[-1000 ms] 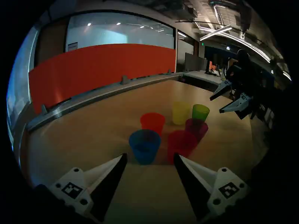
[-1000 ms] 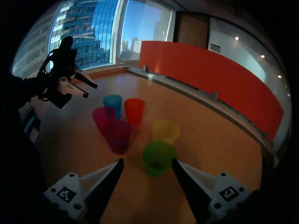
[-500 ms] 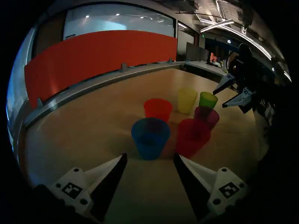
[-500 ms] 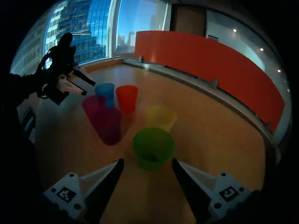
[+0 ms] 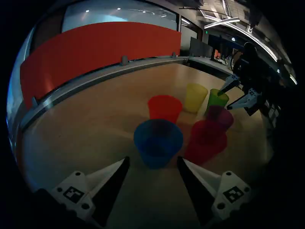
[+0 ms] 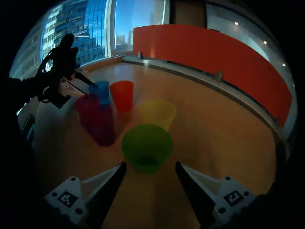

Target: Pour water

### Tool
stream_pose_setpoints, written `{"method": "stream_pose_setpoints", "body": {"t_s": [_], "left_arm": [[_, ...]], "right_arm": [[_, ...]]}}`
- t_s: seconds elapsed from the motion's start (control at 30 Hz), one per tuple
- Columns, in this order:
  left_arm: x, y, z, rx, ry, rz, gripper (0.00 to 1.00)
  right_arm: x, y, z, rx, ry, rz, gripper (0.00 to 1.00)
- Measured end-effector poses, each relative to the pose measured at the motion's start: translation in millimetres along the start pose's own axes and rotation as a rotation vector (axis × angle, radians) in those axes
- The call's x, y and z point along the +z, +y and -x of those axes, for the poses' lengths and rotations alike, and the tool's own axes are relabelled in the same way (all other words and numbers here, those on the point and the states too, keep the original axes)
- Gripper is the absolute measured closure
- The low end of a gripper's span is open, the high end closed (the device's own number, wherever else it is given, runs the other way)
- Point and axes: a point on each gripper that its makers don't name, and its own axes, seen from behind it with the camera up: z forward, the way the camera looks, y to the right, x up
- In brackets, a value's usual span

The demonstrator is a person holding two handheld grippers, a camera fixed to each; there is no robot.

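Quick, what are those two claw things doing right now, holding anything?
Left gripper: jaws open, holding nothing; the blue cup sits just ahead.
Right gripper: jaws open, holding nothing; the green cup sits just ahead.

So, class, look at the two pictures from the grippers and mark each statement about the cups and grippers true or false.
1. The blue cup is the cup nearest the left gripper. True.
2. The right gripper is shut on the green cup. False: its jaws stand open and do not press on the cup.
3. The yellow cup lies on its side on the table. False: it stands upright.
4. A long orange wall panel runs behind the table. True.
5. The left gripper holds a bottle. False: its jaws are open and hold nothing.
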Motion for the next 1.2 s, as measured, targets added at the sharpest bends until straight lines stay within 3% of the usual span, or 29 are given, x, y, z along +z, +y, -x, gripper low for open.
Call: {"method": "stream_pose_setpoints", "body": {"t_s": [0.53,0.8,0.9,1.2], "left_arm": [[23.2,8.2,-19,0.004,-0.001,0.04,0.08],[29.1,7.8,-21,0.013,-0.004,0.032,0.08],[31.7,9.1,-20,0.009,-0.01,0.033,0.13],[32.9,8.0,-21,-0.024,-0.005,0.036,0.14]], "right_arm": [[8.5,6,-4,-0.009,-0.002,-0.012,0.01],[8.6,6,-8,-0.014,0.001,-0.014,0.0],[8.4,6,-8,-0.015,0.001,-0.014,0.0],[10.3,5,-11,-0.017,0.006,-0.017,0.01]]}}
